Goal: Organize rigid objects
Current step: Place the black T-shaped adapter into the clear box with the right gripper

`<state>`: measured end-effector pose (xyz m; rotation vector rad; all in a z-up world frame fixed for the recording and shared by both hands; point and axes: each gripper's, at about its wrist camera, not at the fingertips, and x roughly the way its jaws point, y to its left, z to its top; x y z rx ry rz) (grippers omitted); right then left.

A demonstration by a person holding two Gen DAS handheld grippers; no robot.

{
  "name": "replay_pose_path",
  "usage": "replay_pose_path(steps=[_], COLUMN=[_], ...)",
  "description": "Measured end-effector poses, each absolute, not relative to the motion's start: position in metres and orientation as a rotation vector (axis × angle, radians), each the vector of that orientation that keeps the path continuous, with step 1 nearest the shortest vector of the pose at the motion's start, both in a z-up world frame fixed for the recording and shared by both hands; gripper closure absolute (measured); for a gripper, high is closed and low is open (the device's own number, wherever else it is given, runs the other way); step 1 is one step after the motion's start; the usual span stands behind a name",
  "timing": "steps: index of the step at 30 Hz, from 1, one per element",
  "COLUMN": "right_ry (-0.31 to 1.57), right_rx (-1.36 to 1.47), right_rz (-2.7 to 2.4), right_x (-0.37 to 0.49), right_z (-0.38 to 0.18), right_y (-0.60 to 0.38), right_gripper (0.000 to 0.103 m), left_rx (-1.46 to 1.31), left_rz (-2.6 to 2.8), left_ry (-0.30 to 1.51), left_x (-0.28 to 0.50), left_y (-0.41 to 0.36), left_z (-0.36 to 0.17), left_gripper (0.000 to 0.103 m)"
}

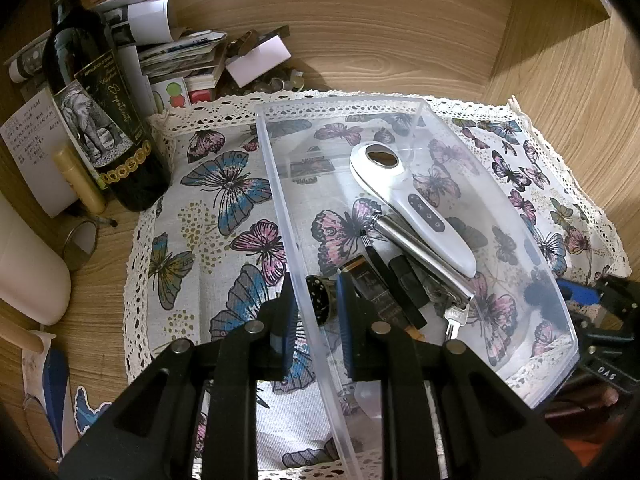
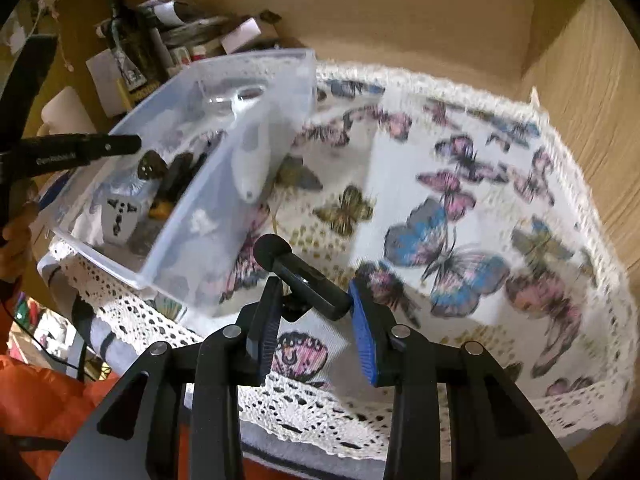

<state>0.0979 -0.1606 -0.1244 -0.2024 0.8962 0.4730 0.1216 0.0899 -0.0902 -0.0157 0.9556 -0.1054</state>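
Note:
A clear plastic bin (image 1: 280, 200) stands on a butterfly cloth (image 1: 224, 184). My left gripper (image 1: 316, 292) is shut on the bin's near left wall, one pad inside and one outside. In the bin lie a white handheld device (image 1: 420, 208), a metal razor (image 1: 424, 252), a key (image 1: 454, 320) and several small black items. In the right wrist view the bin (image 2: 208, 208) sits at the left. My right gripper (image 2: 316, 292) is just over the cloth beside it, shut on a small black microphone (image 2: 304, 276) with a foam head, held crosswise between the pads.
A dark wine bottle (image 1: 100, 120), a yellow tube (image 1: 80, 180), a pile of papers and cards (image 1: 180, 52) and a white cylinder (image 1: 28, 260) crowd the left. Wooden walls (image 1: 400, 20) close the back and right. A person's orange sleeve (image 2: 40, 400) is at lower left.

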Motion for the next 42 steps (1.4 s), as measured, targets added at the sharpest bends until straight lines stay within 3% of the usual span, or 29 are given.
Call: replay_pose_path(steps=[21,42], right_ry=[0.634,0.82], right_rx=[-0.236,-0.292], right_rz=[0.566,0.707], right_x=[0.14,0.168], right_z=[-0.043,-0.092], right_y=[-0.109,-0.051], right_gripper=[0.072,0.07], left_rx=[-0.011,-0.001], left_rz=[-0.102,-0.099], left_ry=[0.957,0.953], left_x=[0.12,0.12], left_y=[0.091,0.091], left_z=[-0.091,-0.09], left_gripper=[0.085,0.085])
